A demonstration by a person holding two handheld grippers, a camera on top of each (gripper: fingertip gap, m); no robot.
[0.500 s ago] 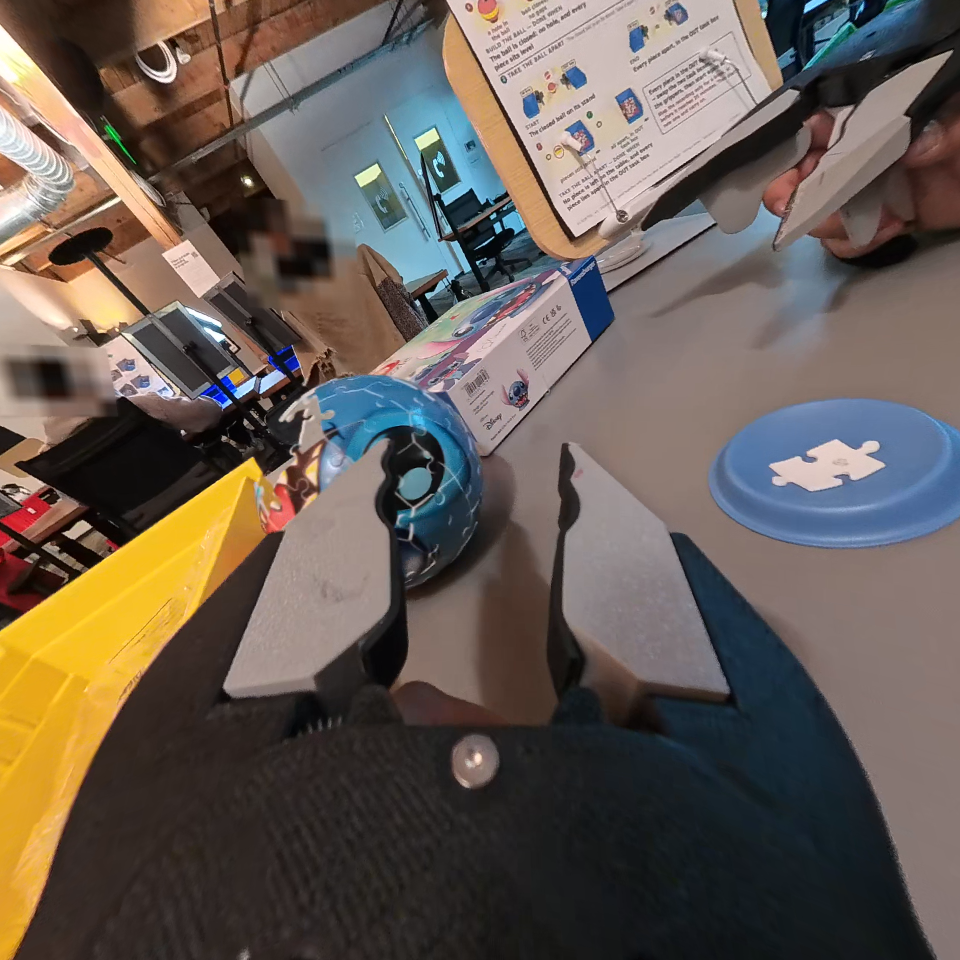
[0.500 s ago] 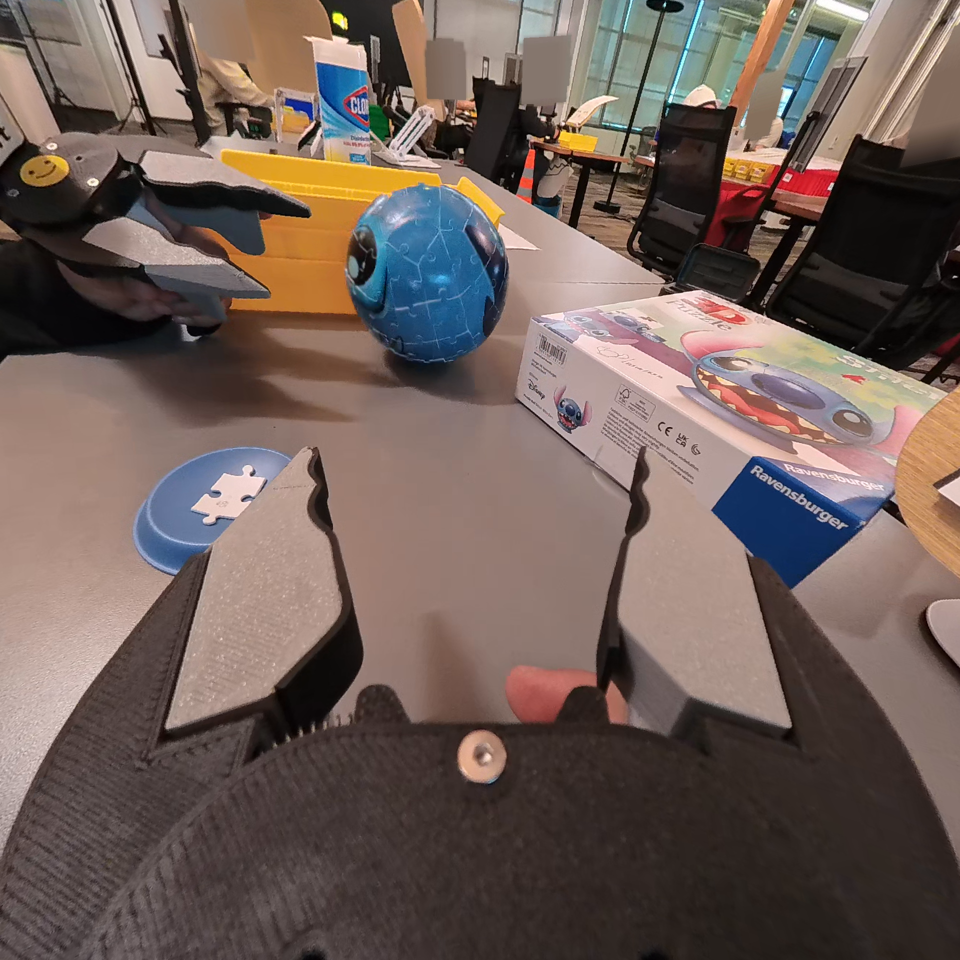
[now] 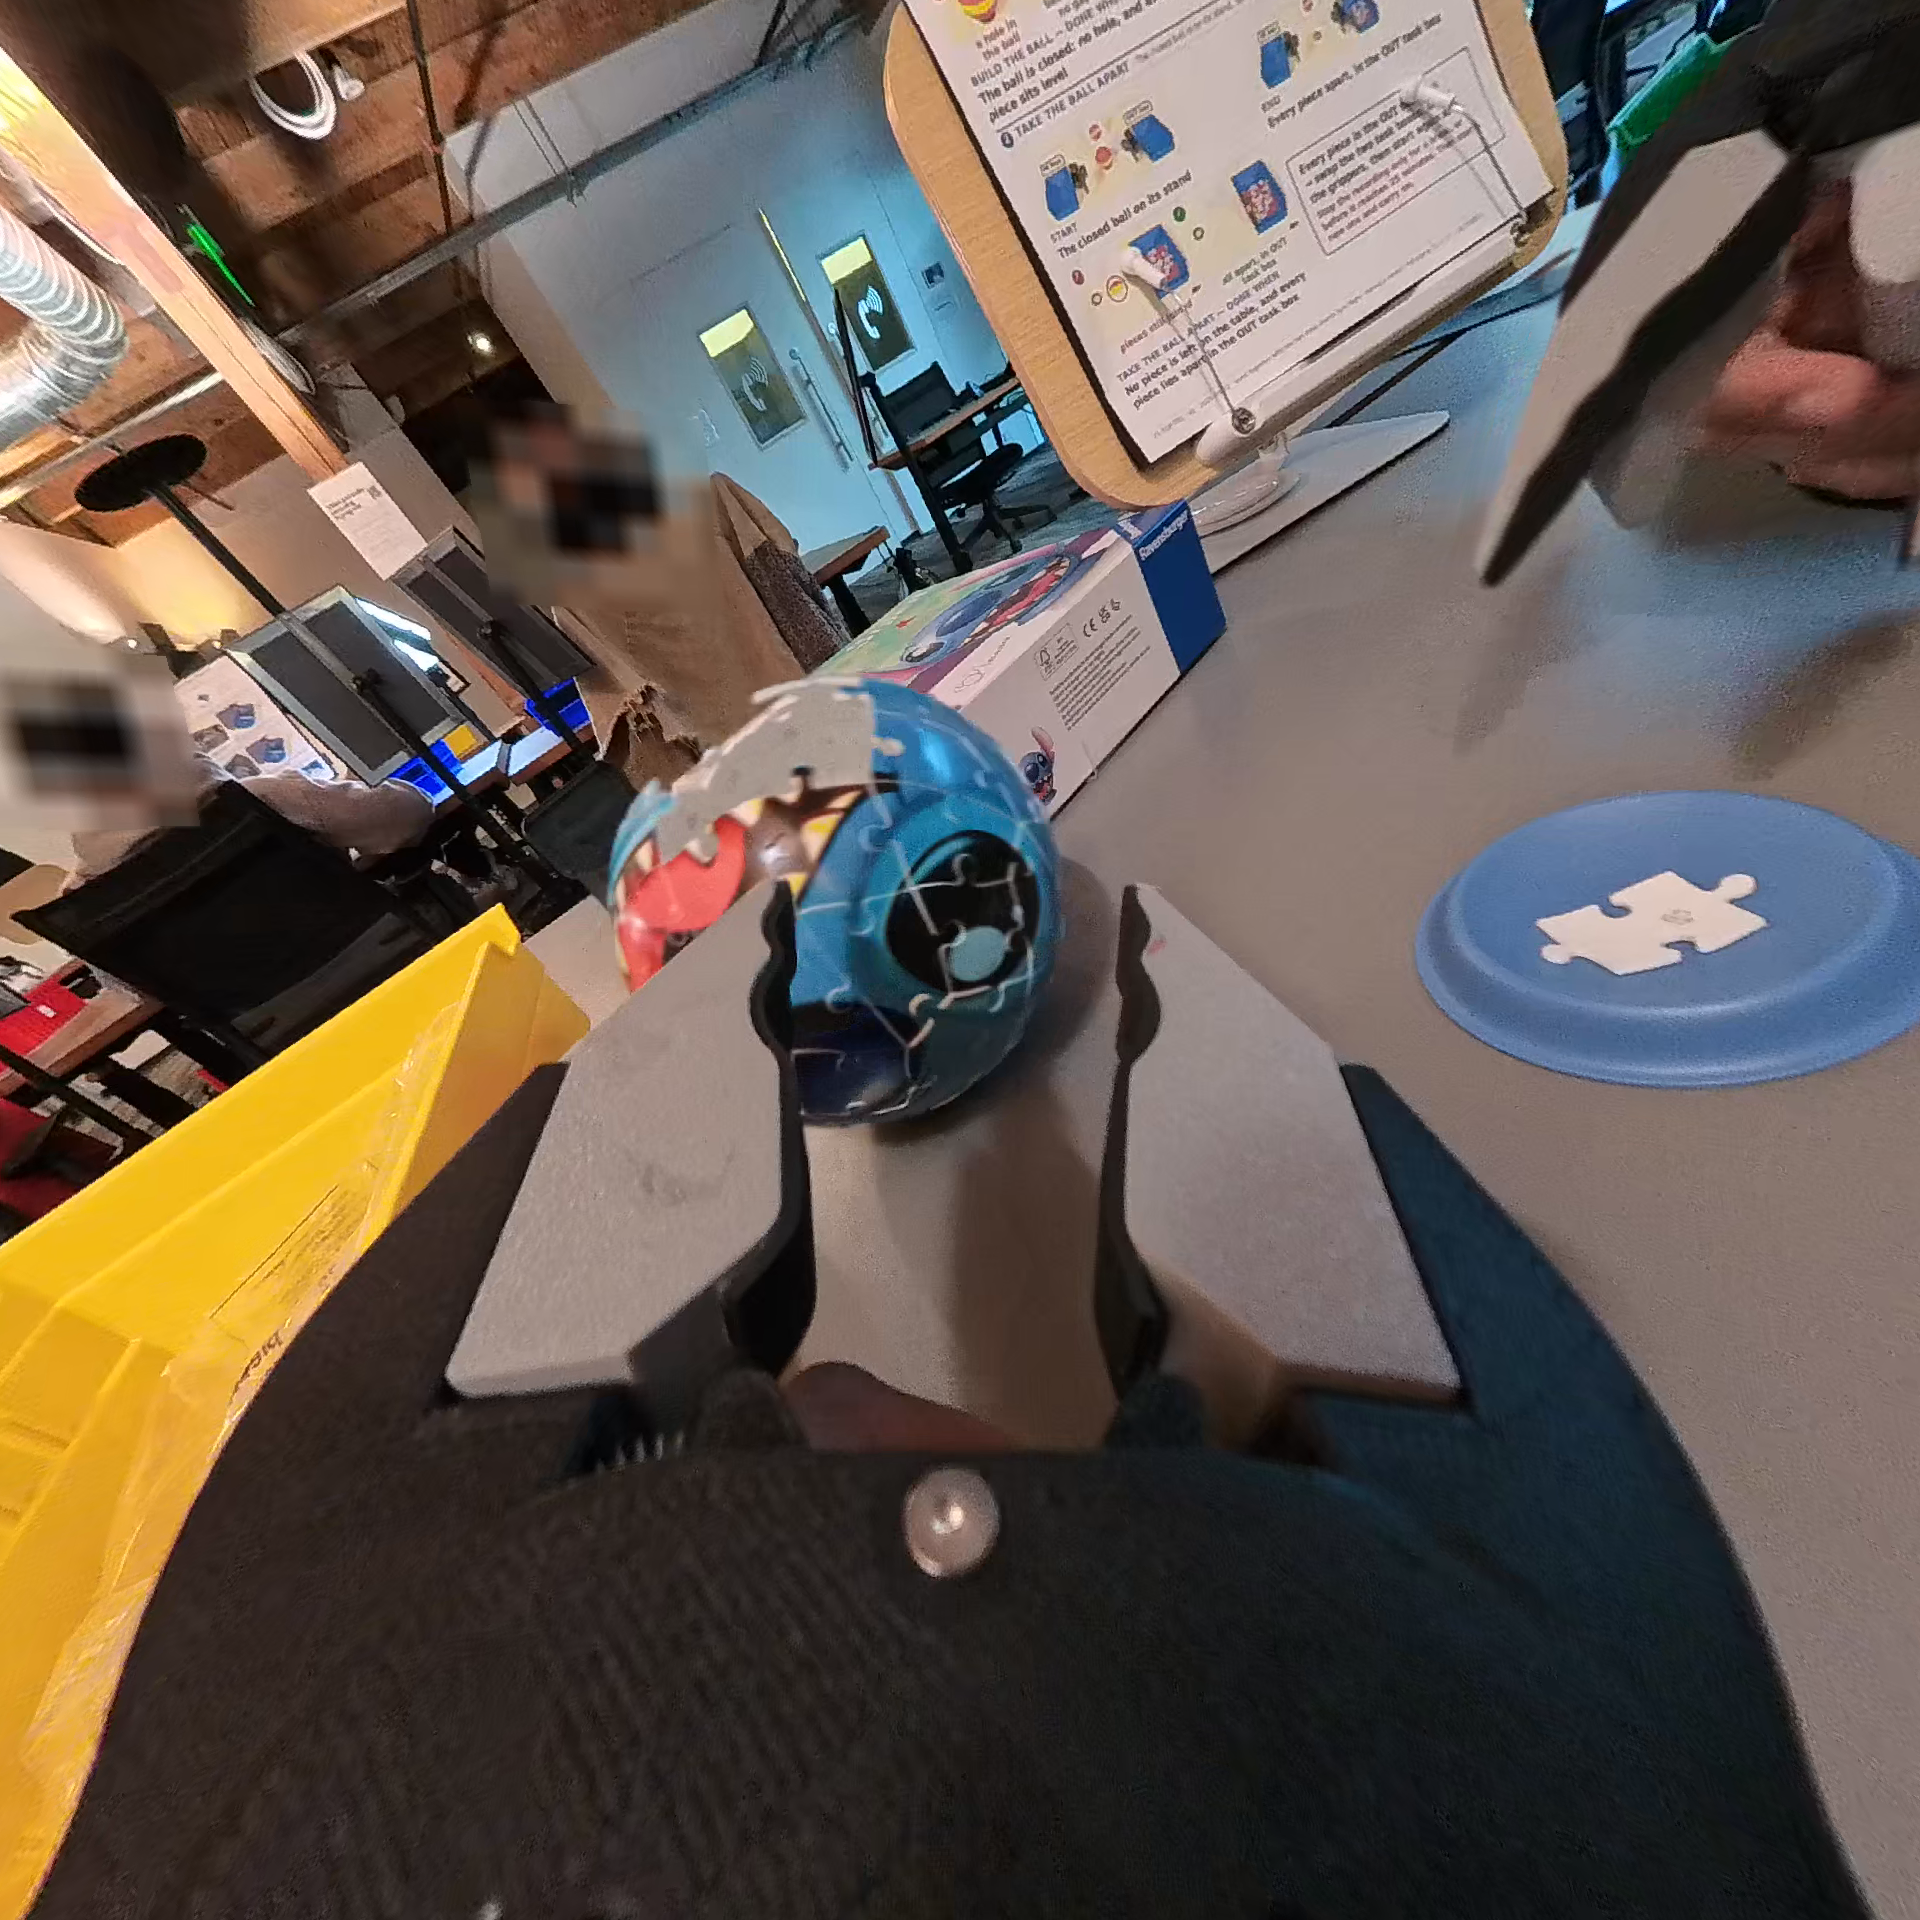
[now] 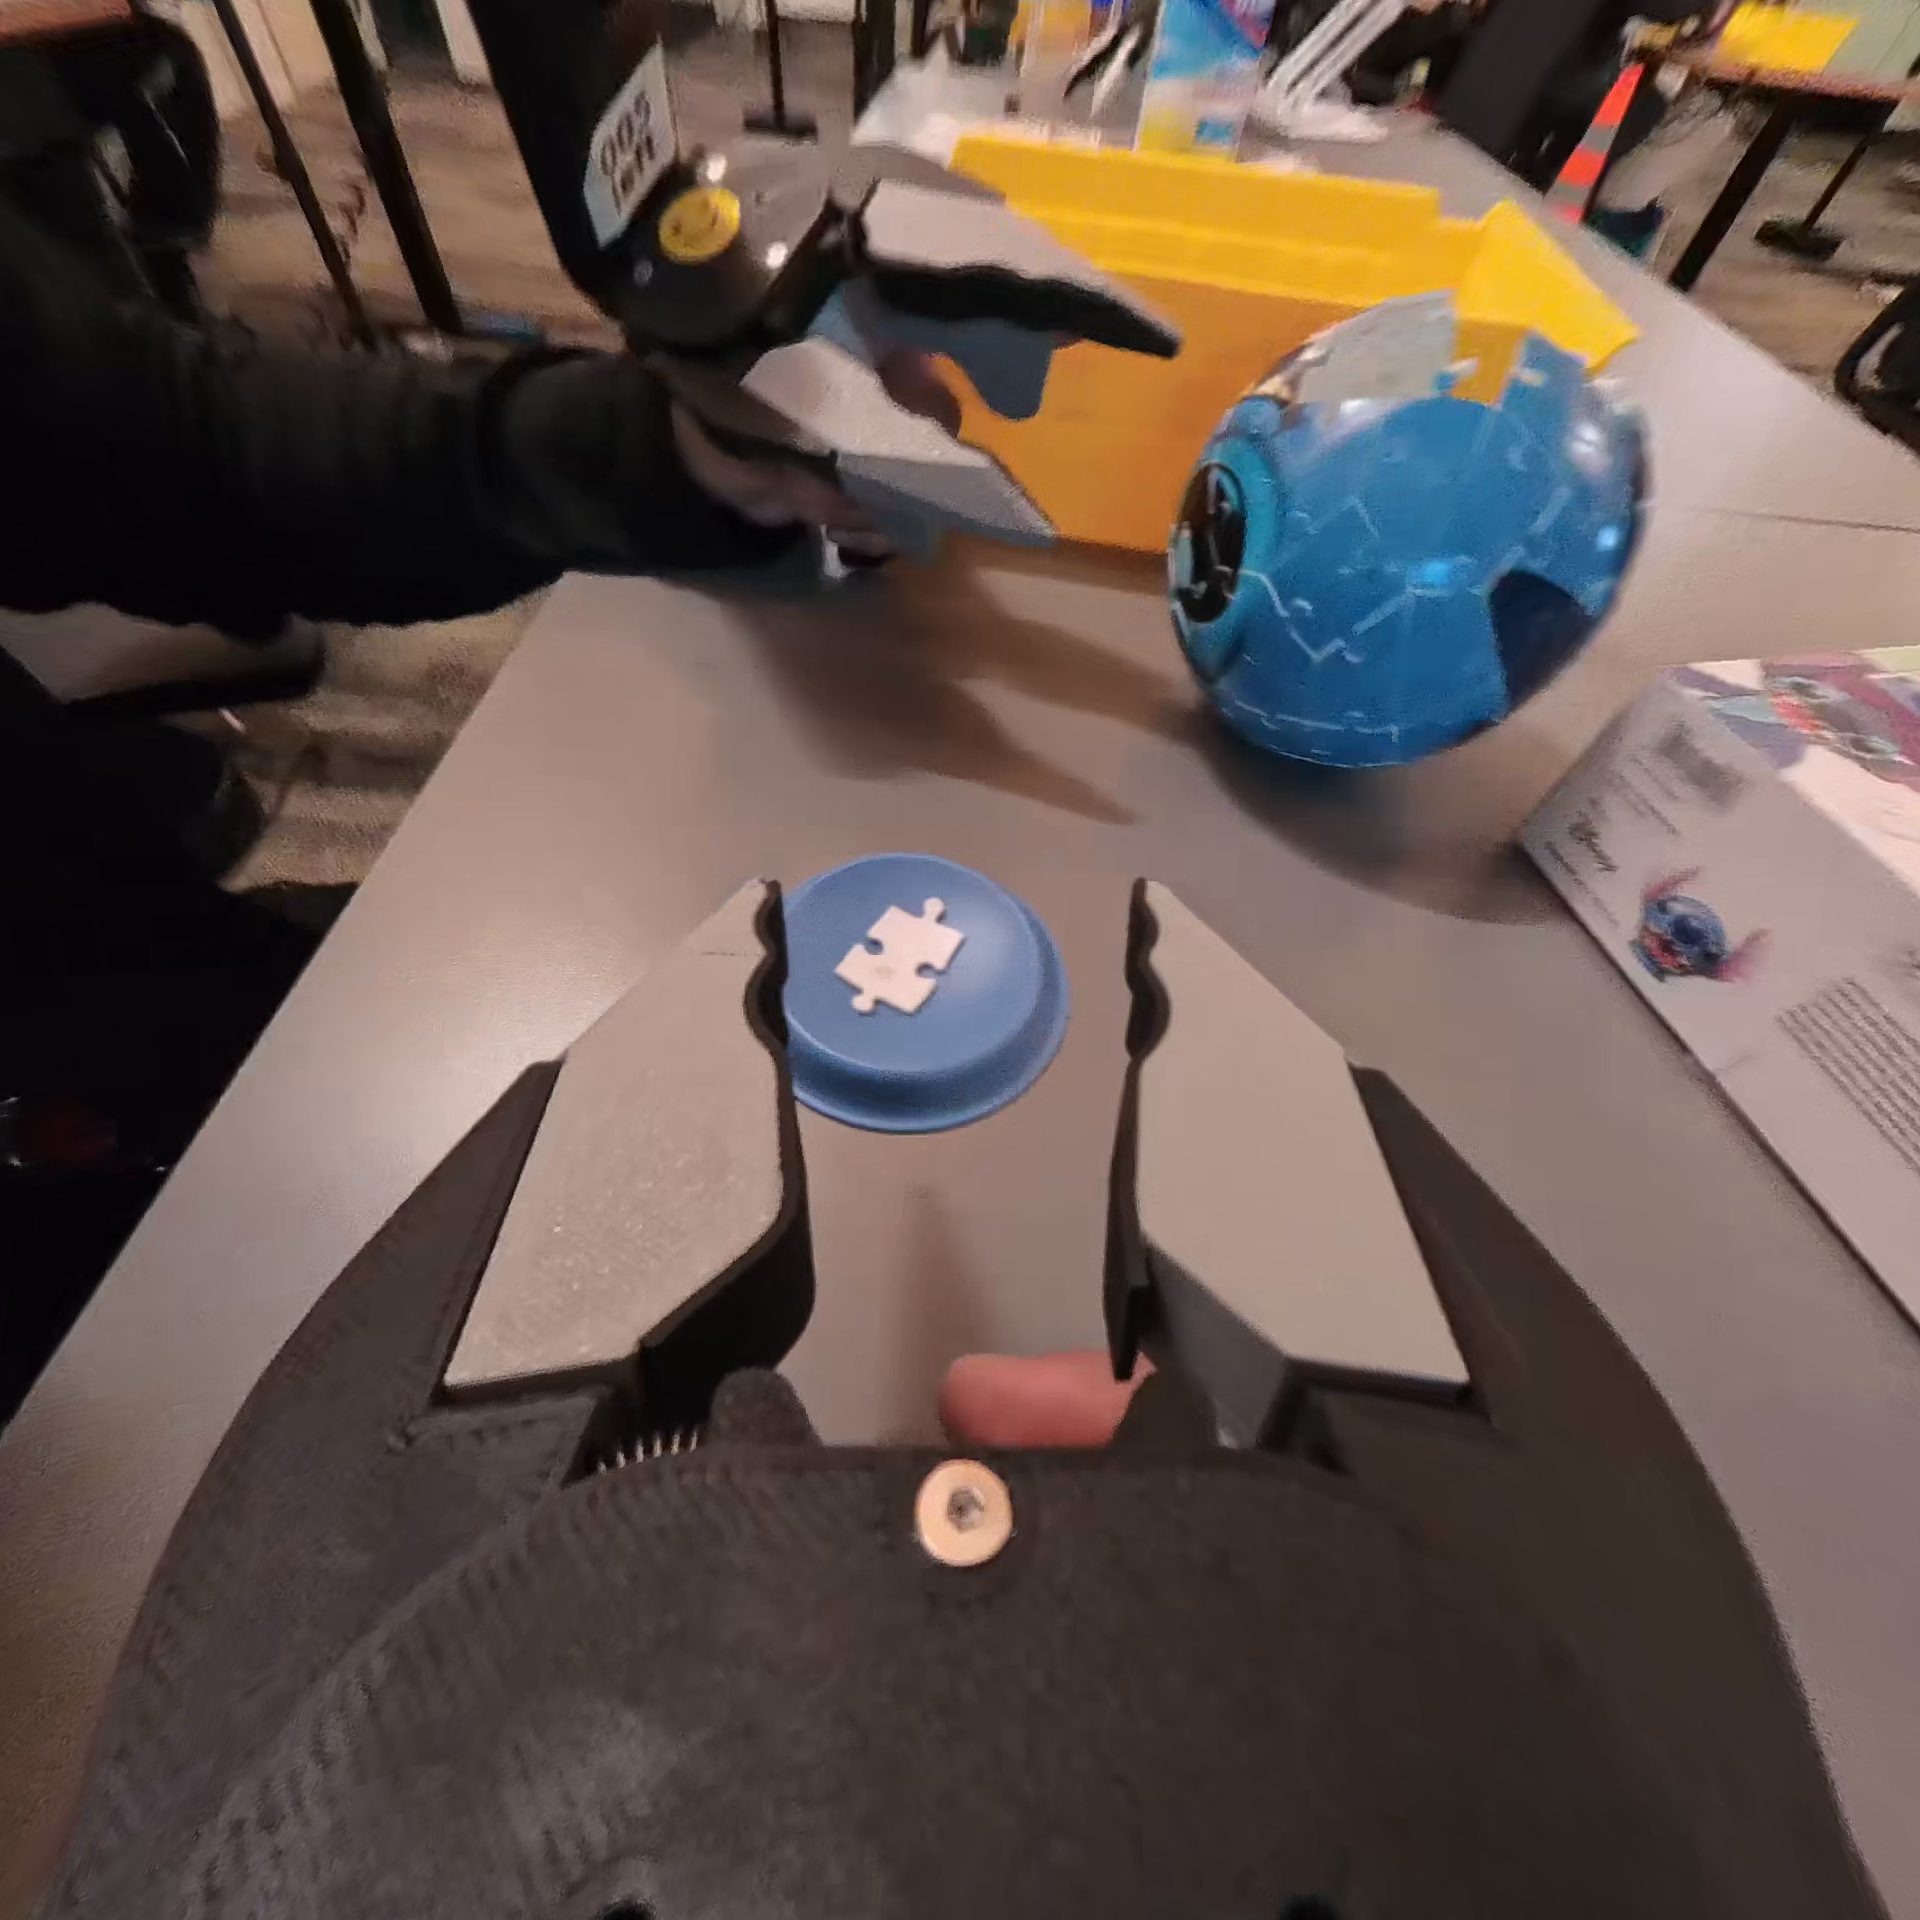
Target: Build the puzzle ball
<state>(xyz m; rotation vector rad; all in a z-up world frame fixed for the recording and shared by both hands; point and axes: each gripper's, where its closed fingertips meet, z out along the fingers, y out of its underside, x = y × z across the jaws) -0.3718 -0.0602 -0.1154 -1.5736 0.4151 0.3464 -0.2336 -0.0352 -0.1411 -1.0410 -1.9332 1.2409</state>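
Puzzle ball (image 3: 914,956), blue, sits on the grey table (image 3: 1558,1299) between the yellow bin (image 3: 260,1247) and the printed puzzle box (image 3: 1049,665). A gap shows in its shell near the top, with pale piece backs at the opening's edge (left wrist view). From the right wrist view the ball (image 4: 1403,561) looks just clear of the bin's wall and near the box's corner, though blur hides any contact.

Left gripper (image 3: 951,904): fingers parted, nothing between them, tips aimed at the ball and short of touching it. Seen from the other side, this gripper (image 4: 1101,426) hangs above the table beside the bin's front wall, well apart from the ball.

Right gripper (image 4: 951,894): fingers spread wide, empty, hovering low over the table. A blue dish (image 4: 925,997) lies ahead between the fingertips, holding one white puzzle piece (image 4: 899,956), blank side up.

Bare grey surface runs between dish and ball, and between dish and box. Table's near-left edge drops off beside the dish. An instruction board (image 3: 1226,208) on a stand closes the far side.
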